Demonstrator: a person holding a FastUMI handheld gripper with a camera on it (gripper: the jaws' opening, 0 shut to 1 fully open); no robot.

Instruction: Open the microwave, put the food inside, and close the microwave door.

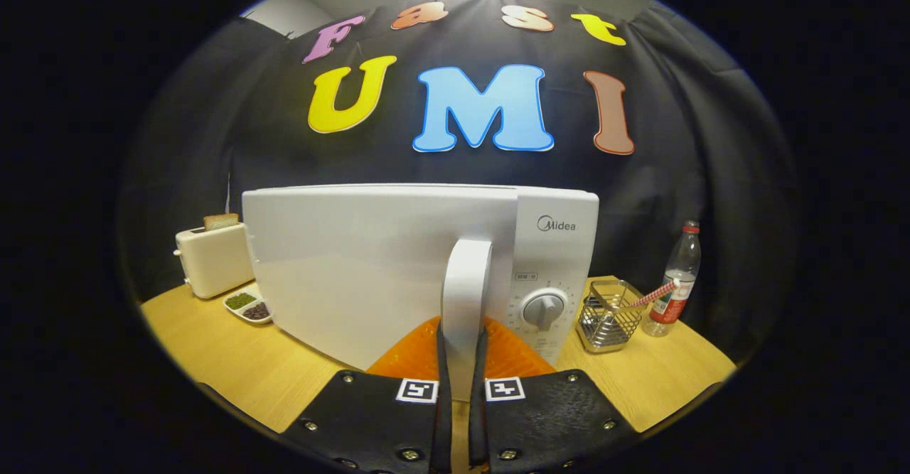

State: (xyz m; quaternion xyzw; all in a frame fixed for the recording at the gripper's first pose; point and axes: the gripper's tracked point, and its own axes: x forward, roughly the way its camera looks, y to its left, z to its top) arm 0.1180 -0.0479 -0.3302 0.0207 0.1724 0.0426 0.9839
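A white microwave [377, 261] stands on the wooden table [234, 367] right in front of me. Its door has a tall white handle [466, 275] just left of the control panel and its grey dial [544, 310]. My gripper [462, 342] is shut on that handle, one finger pressing on each side of it. The lower end of the handle is hidden between the fingers. Whether the door is shut tight or slightly ajar I cannot tell. A small white dish [248, 306], holding green and dark food in two halves, lies on the table by the microwave's left side.
A cream toaster [213, 261] with a slice of bread [221, 221] in it stands left of the microwave. Right of it are a wire basket [604, 318] with a striped straw [654, 295] and a clear bottle [675, 282]. Bare table lies on either side of my fingers.
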